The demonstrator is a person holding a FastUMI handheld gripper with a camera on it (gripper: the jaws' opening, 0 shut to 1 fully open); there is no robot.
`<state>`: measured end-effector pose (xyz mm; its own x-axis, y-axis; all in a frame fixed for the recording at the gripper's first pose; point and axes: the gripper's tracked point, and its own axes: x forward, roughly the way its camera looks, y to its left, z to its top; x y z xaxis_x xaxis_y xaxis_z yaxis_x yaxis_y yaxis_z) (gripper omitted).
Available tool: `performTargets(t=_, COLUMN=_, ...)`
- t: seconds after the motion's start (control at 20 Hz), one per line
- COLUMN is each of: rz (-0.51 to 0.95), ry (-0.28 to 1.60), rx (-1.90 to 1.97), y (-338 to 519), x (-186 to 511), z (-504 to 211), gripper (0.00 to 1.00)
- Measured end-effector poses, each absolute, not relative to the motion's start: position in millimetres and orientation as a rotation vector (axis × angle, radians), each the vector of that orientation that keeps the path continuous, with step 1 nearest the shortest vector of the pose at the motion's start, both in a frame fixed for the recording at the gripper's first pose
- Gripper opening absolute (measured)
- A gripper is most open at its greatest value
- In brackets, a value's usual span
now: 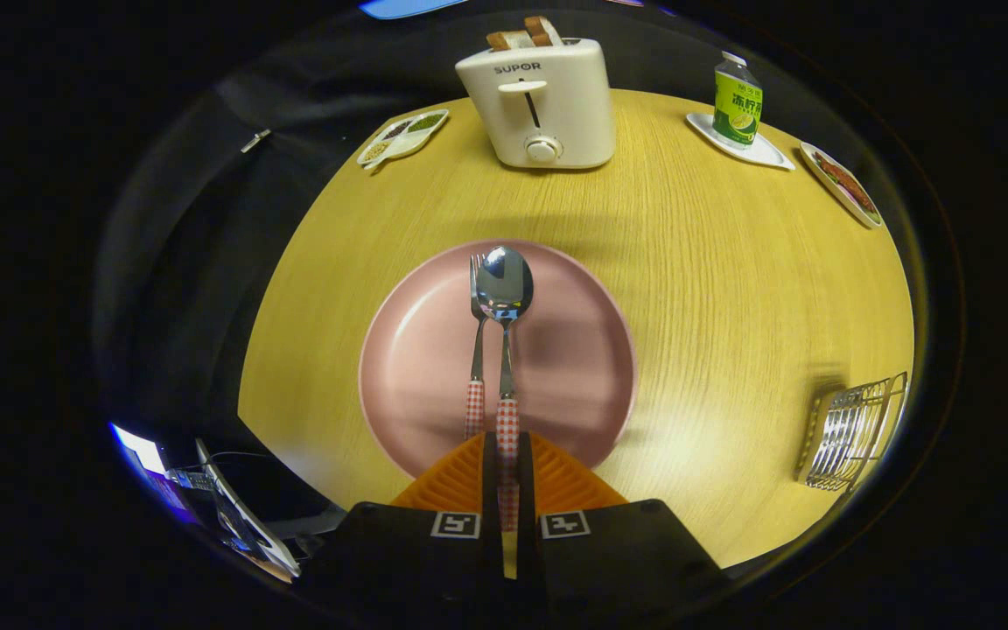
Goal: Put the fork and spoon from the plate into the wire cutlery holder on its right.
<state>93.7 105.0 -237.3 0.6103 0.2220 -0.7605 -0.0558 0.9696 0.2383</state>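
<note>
Gripper [507, 455] fingers closed to a narrow gap, pressing from both sides on the red-and-white checked handle of the steel spoon [505, 289]. Spoon lies lengthwise on the round pink plate [591, 350], bowl at the far end. Steel fork with matching checked handle [476, 350] lies just left of the spoon, parallel, outside the fingers. Plate rests on the round yellow wooden table [731, 289]. Wire cutlery holder [854, 433] stands well to the right of the plate, near the table edge. Far side: cream toaster holding bread slices [543, 101]; green-labelled bottle [738, 98] on a white tray, far right.
</note>
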Motion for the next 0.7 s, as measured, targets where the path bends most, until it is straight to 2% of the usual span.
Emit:
performTargets(t=0.2, rz=0.220, ry=0.850, rx=0.153, y=77, x=61, z=-197, gripper=0.10)
performTargets(t=0.4, rz=0.213, ry=0.822, rx=0.126, y=24, x=24, z=-166, gripper=0.10)
performTargets(t=0.7, rz=0.193, ry=0.929, rx=0.079, y=-61, x=-32, z=-150, gripper=0.10)
